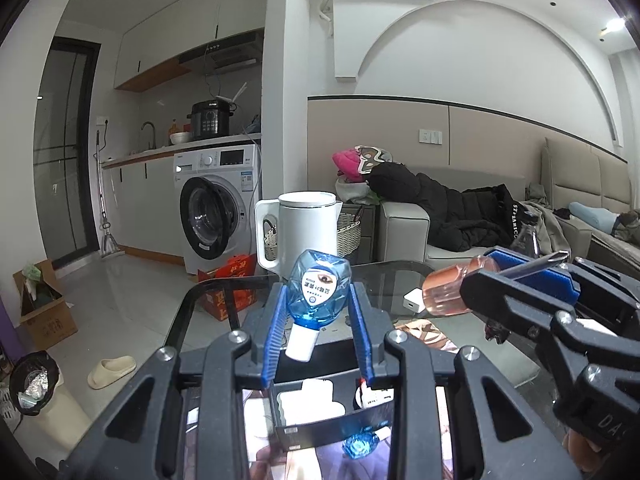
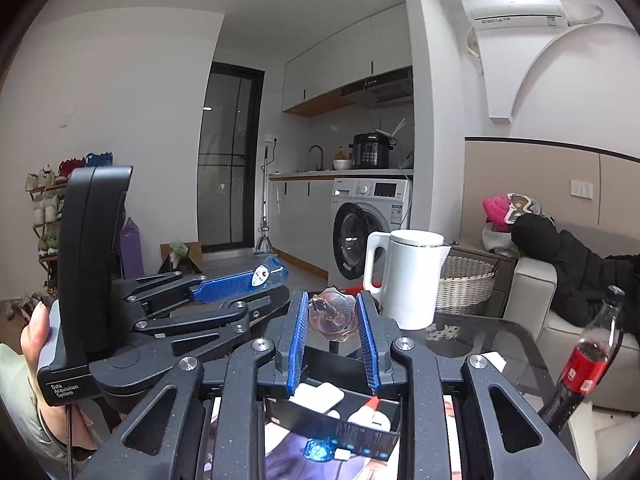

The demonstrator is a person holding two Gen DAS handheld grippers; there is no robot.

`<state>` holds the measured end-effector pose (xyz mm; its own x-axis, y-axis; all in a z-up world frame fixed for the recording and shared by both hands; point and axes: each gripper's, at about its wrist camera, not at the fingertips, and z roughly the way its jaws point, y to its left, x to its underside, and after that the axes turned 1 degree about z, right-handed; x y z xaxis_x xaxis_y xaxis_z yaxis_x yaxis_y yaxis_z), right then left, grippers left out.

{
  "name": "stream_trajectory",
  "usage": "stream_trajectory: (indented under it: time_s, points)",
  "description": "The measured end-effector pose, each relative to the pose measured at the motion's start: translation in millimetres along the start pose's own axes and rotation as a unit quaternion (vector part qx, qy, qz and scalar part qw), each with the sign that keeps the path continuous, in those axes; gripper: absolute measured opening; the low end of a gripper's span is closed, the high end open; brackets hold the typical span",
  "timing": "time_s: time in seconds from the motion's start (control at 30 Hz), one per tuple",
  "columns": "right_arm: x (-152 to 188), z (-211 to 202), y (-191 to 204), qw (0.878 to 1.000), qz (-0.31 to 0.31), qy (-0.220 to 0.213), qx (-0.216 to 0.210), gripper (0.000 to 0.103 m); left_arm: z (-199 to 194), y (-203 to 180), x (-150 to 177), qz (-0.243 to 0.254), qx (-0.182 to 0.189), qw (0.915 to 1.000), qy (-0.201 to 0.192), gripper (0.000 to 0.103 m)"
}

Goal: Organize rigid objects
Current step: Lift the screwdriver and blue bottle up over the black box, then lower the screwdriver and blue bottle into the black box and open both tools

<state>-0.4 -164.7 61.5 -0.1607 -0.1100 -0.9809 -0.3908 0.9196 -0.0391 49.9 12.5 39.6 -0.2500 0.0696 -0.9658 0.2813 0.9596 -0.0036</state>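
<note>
1. Left gripper (image 1: 318, 312) is squeezing a small blue bottle (image 1: 318, 290) between its blue pads, white cap pointing back at the camera.
2. Right gripper (image 2: 334, 320) is clamping a pinkish clear bottle (image 2: 334, 314), jaws narrow.
3. Both are hanging over the glass table (image 1: 400, 276), with a black box (image 2: 340, 428) sitting underneath at 6 o'clock.
4. White kettle (image 1: 304, 228) is standing at 12 o'clock behind the blue bottle.
</note>
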Motion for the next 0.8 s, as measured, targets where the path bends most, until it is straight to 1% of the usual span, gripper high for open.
stream_trajectory:
  time_s: [0.17, 0.27, 0.43, 0.6, 0.63, 0.7, 0.77, 0.8]
  points:
    - [-7, 33, -13, 1.0, 0.008, 0.003, 0.011, 0.024, 30, 7, -8, -0.013, -0.012, 0.9998, -0.007, 0.03]
    - [-10, 51, -20, 1.0, 0.017, 0.011, 0.017, 0.024, 48, 15, -9, -0.036, -0.01, 0.9993, 0.001, 0.029]
    - [-5, 84, -34, 0.998, 0.041, 0.041, 0.03, 0.024, 74, 19, -5, -0.045, -0.014, 0.9987, 0.018, 0.03]
    - [-1, 106, -52, 0.996, 0.053, 0.059, 0.042, 0.024, 87, 17, 0, -0.045, -0.016, 0.9983, 0.033, 0.03]
    - [-1, 109, -53, 0.996, 0.053, 0.063, 0.042, 0.024, 90, 16, 1, -0.043, -0.015, 0.9982, 0.038, 0.03]
    - [2, 116, -56, 0.995, 0.052, 0.075, 0.045, 0.024, 101, 14, 2, -0.039, -0.022, 0.997, 0.064, 0.029]
    - [6, 124, -59, 0.992, 0.054, 0.1, 0.051, 0.024, 111, 14, 7, -0.044, -0.032, 0.9938, 0.097, 0.029]
    - [9, 130, -60, 0.99, 0.058, 0.116, 0.052, 0.024, 116, 15, 8, -0.05, -0.026, 0.9924, 0.11, 0.029]
